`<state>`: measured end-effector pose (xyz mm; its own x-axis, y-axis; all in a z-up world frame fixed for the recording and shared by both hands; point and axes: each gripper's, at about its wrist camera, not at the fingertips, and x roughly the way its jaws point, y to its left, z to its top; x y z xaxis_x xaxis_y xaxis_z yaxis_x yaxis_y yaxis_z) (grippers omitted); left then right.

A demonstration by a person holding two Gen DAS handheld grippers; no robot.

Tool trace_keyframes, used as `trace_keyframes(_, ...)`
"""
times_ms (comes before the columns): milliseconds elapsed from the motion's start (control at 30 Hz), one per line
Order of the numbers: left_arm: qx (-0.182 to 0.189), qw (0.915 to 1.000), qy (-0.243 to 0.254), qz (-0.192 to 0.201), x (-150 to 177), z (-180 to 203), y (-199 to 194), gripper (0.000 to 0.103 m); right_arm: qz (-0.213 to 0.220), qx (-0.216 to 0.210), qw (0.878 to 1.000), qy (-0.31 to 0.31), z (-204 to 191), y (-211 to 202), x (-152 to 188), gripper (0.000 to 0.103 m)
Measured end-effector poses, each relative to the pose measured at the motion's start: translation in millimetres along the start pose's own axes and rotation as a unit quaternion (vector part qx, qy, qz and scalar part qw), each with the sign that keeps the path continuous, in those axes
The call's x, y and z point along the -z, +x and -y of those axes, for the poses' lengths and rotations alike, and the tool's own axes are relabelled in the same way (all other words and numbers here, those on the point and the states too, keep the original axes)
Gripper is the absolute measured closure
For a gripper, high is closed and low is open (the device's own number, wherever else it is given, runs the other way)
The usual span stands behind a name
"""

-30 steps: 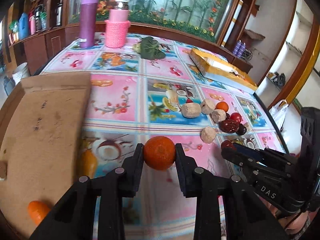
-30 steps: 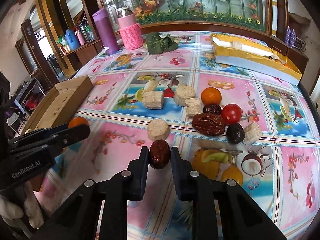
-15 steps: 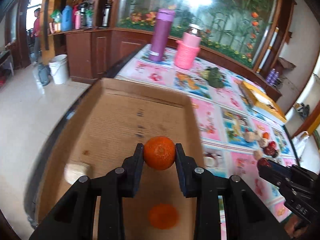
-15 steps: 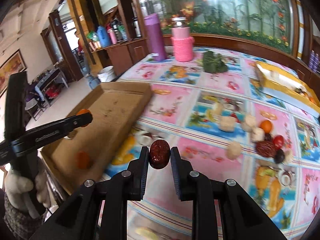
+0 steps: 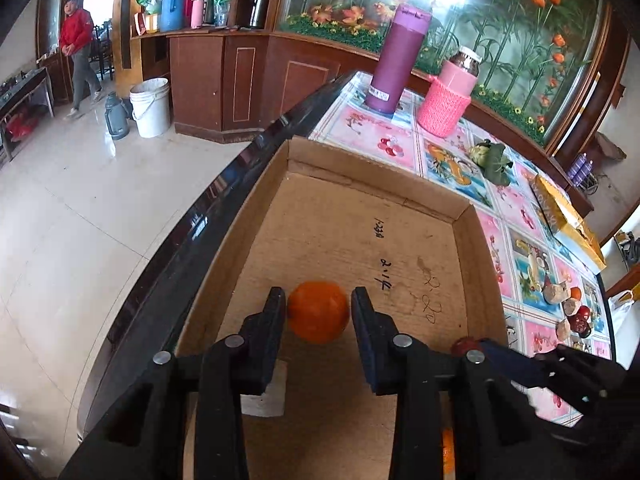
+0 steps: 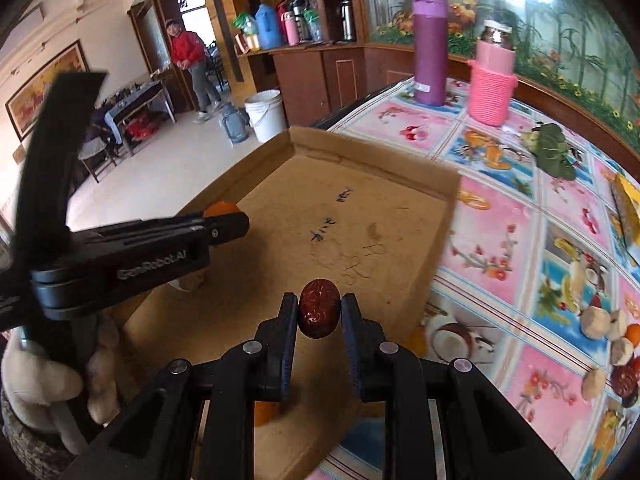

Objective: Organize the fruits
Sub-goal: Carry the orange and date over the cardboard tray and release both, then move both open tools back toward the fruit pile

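Observation:
My left gripper [image 5: 319, 312] is shut on an orange [image 5: 318, 311] and holds it over the shallow cardboard box [image 5: 360, 240]. My right gripper [image 6: 319, 308] is shut on a dark red date [image 6: 319, 307], held over the same box [image 6: 320, 216] near its right side. The left gripper also shows in the right wrist view [image 6: 224, 220], further left over the box. Another orange [image 6: 264, 412] lies in the box, mostly hidden below my right fingers. The remaining fruits and beige lumps [image 6: 612, 344] sit in a cluster on the table at far right.
The box sits at the table's left edge [image 5: 224, 216], with floor beyond. A purple flask [image 6: 430, 48], a pink knitted jar [image 6: 492, 84], a green leafy bundle [image 6: 554, 152] and a yellow packet [image 5: 568, 220] stand on the patterned cloth. A person in red [image 6: 188, 64] stands far back.
Both grippers have carried their fruit leftward from the table's fruit cluster to above the cardboard box. Both stay shut on their fruit.

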<state>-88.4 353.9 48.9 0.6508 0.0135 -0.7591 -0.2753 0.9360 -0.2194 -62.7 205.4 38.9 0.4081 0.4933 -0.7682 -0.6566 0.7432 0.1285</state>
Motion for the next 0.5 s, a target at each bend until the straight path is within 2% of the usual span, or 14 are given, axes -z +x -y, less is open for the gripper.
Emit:
trace_keyframes(67,0.009,0.9998,-0.01,0.015,1.6,-3.7,-12.4,0.059,-0.002,-0.002,1.0,-0.007,-5.3,3.4,1.7,0.078)
trace_keyframes(133,0.015,0.9991,-0.022,0.033,3.4,-6.6,-26.9,0.054,0.002,-0.002,1.0,-0.014,-10.1,1.7,3.6,0.071)
trace_keyframes(200,0.022,0.9979,-0.033,0.051,6.7,-9.3,-41.4,0.05,0.013,0.001,1.0,-0.016,-11.6,-4.5,6.4,0.055)
trace_keyframes(267,0.027,0.9961,-0.045,0.071,12.3,-10.9,-58.2,0.045,0.028,0.001,1.0,-0.008,-10.7,-14.2,9.8,0.048)
trace_keyframes(400,0.041,0.9921,-0.07,0.095,27.8,-9.5,-84.4,0.041,0.061,-0.004,0.998,0.036,1.8,-42.1,24.6,0.042)
trace_keyframes(500,0.054,0.991,-0.078,0.095,37.0,-0.7,-93.4,0.04,0.08,-0.006,0.993,0.082,16.1,-62.8,41.0,0.039)
